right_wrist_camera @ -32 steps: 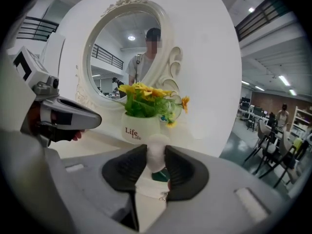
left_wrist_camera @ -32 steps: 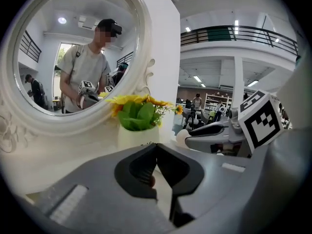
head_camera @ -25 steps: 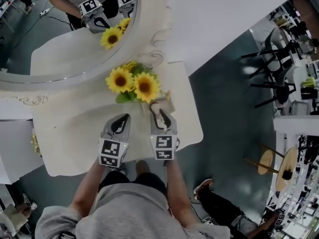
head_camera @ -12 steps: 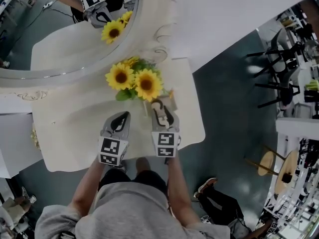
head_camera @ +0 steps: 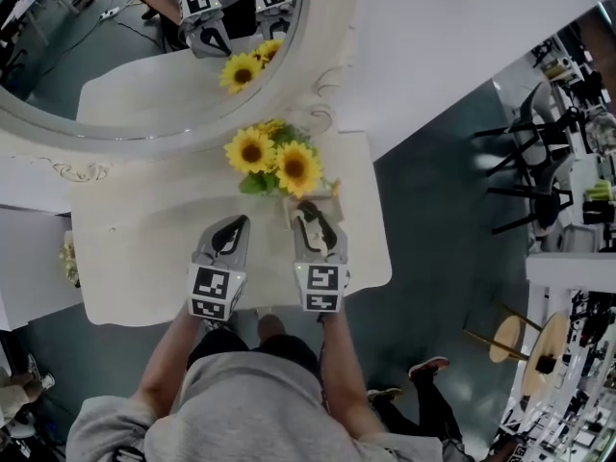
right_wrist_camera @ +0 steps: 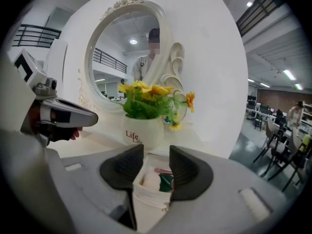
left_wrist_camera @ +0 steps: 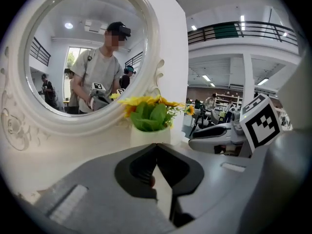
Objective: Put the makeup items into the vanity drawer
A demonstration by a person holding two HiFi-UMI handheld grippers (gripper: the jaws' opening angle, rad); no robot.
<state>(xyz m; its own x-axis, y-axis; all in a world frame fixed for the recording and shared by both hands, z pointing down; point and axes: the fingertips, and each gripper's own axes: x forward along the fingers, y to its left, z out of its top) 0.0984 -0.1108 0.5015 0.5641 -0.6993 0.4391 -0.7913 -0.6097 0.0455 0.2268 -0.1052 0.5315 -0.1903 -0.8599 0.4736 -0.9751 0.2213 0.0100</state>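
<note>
- The right claw [right_wrist_camera: 156,151] has its jaws apart and they have just been opening. A small white bag [right_wrist_camera: 150,185] of makeup items stands in the gap between them, on the table [head_camera: 135,258].
- The left claw [left_wrist_camera: 156,145] has its jaws together with nothing between them. It hangs just left of the right claw, over the near part of the table.
- Just beyond the bag stands a white vase [right_wrist_camera: 142,131] of sunflowers [right_wrist_camera: 141,92].
- At the far side stands an oval mirror [left_wrist_camera: 83,57], which reflects the person and both claws.
</note>
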